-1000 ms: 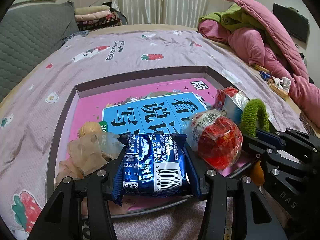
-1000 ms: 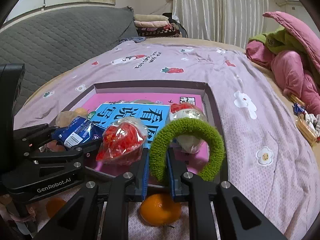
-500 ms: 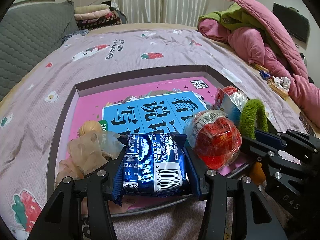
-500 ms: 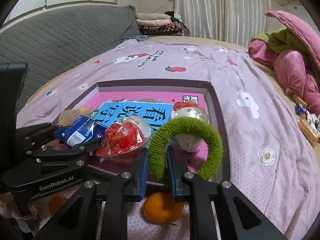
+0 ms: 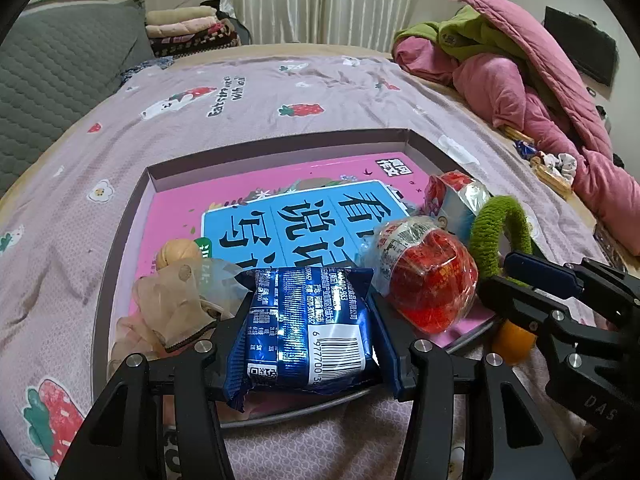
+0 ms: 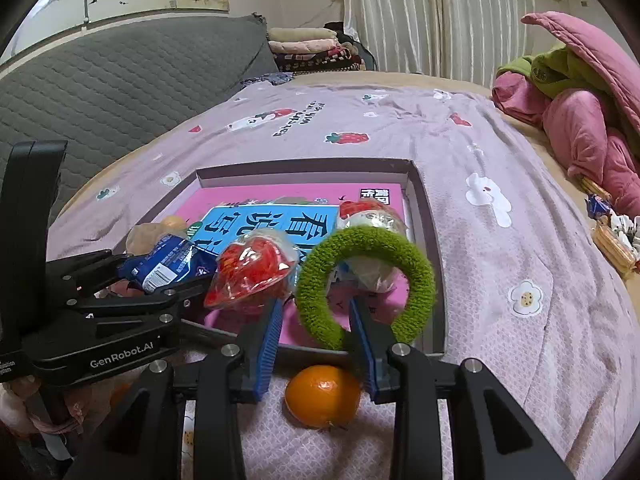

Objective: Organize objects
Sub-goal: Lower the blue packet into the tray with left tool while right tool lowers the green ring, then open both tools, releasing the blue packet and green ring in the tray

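My left gripper (image 5: 312,304) is shut on a blue snack packet (image 5: 308,332), held over the near edge of a shallow box (image 5: 280,144) on the bed. The box holds a pink and blue book (image 5: 304,216), a red wrapped snack (image 5: 432,280), a second red and white wrapped snack (image 5: 456,192) and a beige pouch (image 5: 172,304). My right gripper (image 6: 316,308) is opening; the left limb of a green fuzzy ring (image 6: 416,276) stands between its blue pads (image 6: 270,332), which have come off it. The ring leans in the box's near right corner.
An orange (image 6: 322,396) lies on the purple sheet just outside the box, under my right gripper. A pile of pink and green quilts (image 5: 520,64) fills the far right. A grey padded headboard (image 6: 120,76) runs along the left. Small wrapped items (image 6: 612,232) lie at the bed's right edge.
My right gripper's pads have spread apart and released the green ring, which now stands in the box. The left gripper and its blue packet have not moved.
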Available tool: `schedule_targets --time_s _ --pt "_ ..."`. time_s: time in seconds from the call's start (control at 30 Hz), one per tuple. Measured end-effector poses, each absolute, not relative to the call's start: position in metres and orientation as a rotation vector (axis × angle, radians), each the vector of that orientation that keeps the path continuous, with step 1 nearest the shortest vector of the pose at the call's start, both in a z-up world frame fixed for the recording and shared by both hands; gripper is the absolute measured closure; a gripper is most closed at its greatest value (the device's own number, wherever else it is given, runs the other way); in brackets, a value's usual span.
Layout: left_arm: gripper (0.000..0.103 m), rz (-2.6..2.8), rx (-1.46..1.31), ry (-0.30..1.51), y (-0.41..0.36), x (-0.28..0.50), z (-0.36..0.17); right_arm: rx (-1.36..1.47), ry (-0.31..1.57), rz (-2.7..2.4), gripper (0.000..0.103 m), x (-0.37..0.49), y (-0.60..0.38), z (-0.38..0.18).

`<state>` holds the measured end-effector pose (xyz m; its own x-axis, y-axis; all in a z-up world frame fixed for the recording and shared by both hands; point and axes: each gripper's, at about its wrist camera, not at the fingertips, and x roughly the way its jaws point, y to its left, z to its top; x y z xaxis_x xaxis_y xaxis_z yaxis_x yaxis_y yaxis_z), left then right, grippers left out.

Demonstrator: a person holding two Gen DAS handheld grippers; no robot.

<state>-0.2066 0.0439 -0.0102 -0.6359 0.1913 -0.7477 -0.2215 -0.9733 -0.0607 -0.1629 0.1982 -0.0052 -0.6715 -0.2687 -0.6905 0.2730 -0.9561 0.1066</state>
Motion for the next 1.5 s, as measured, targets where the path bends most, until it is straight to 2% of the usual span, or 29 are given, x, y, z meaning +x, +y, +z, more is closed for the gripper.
schedule_targets --time_s 0.83,0.97,1.27,1.33,1.4,1.5 --pt "0.046 2.615 -1.237 0.028 0.038 -0.205 -0.005 1.015 0.007 -2.657 0.067 -0.159 0.202 0.010" --pt "0.045 2.608 -1.234 0.026 0.038 -0.203 -0.003 1.010 0.006 -2.659 0.062 -0.158 0.201 0.011" --pt "0.044 2.619 -1.216 0.026 0.037 -0.200 0.000 0.990 0.009 -2.659 0.062 -0.157 0.200 0.013" --pt "0.044 2.624 -1.212 0.030 0.037 -0.200 0.001 0.986 0.014 -2.658 0.060 -0.158 0.200 0.013" --pt "0.043 2.631 -1.208 0.031 0.036 -0.199 0.002 0.982 0.016 -2.655 0.054 -0.157 0.198 0.014" --pt "0.041 2.640 -1.197 0.029 0.034 -0.198 0.005 0.969 0.028 -2.662 0.053 -0.156 0.198 0.016"
